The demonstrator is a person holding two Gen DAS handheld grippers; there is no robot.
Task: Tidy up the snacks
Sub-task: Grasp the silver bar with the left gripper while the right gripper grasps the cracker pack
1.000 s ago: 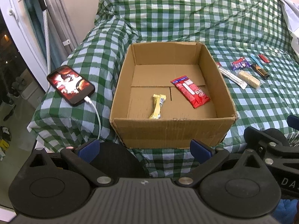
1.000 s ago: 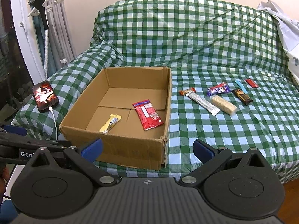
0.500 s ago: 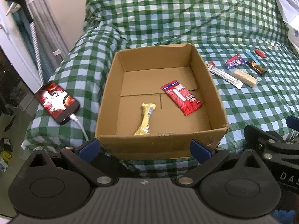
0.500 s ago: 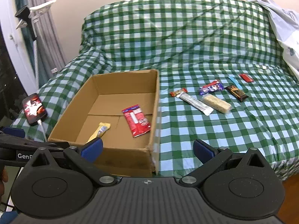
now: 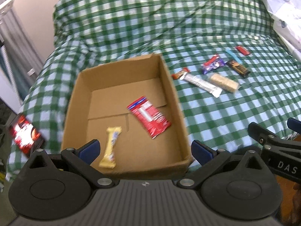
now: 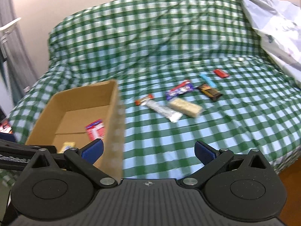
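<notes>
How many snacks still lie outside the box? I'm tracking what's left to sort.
7, all on the checked bedspread right of the cardboard box: orange-ended bar, silver bar, beige bar, purple packet, dark bar, blue stick, red packet.

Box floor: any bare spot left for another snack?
Yes. The cardboard box is bare along its far wall, behind the red packet, and in its left half above the yellow bar. Crowded only around those two.

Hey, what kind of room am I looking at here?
Probably a bedroom at home: a bed under a green checked cover, a phone charging at its edge, and curtains alongside.
</notes>
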